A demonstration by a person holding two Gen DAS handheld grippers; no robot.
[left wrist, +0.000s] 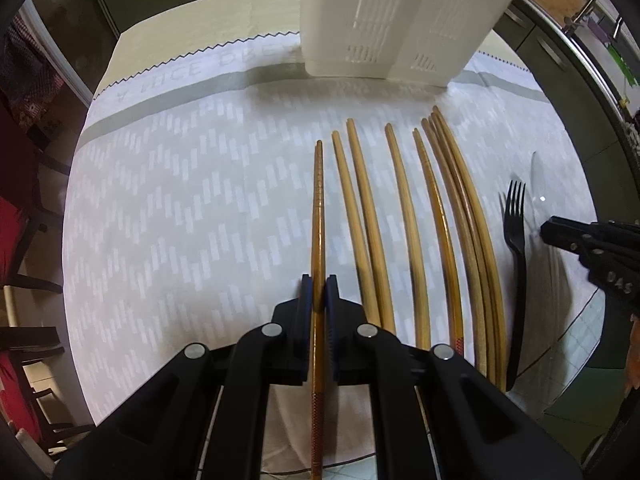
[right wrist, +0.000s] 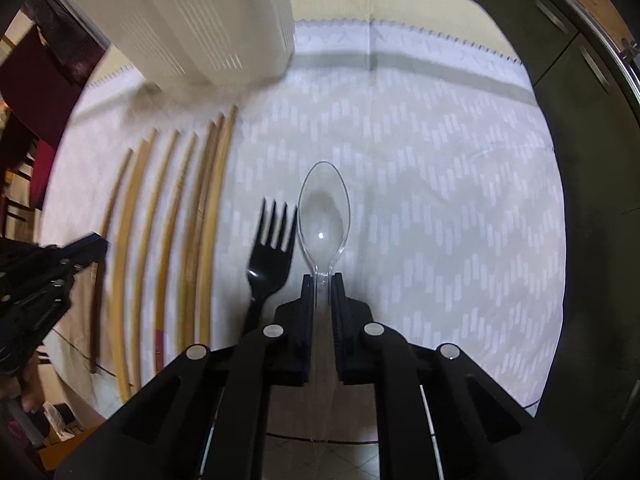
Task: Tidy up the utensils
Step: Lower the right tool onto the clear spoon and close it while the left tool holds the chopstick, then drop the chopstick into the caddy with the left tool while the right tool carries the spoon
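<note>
we have a dark brown chopstick (left wrist: 318, 216) pinched between the blue pads of the left gripper (left wrist: 319, 294), its tip pointing ahead toward the white slotted utensil holder (left wrist: 384, 20) at the far edge of the cloth. it may be a pair pressed together rather than one stick; the tip looks doubled, but we cannot be sure. just to its right, the other bamboo chopsticks (left wrist: 404, 216) lie in a row on the patterned tablecloth (left wrist: 180, 200), roughly parallel, the rightmost few bunched and touching. beyond them lies the black plastic fork (left wrist: 516, 240), tines toward the holder.

the right gripper (right wrist: 322, 292) has its fingers closed on the neck of a clear plastic spoon (right wrist: 324, 208), bowl forward and facing up, just beside the fork (right wrist: 272, 248) on its left. from this side the chopsticks (right wrist: 168, 220) are blurred, with the left gripper's tip (right wrist: 86, 246) at their outer edge. the holder (right wrist: 192, 20) stands at the far left.
</note>
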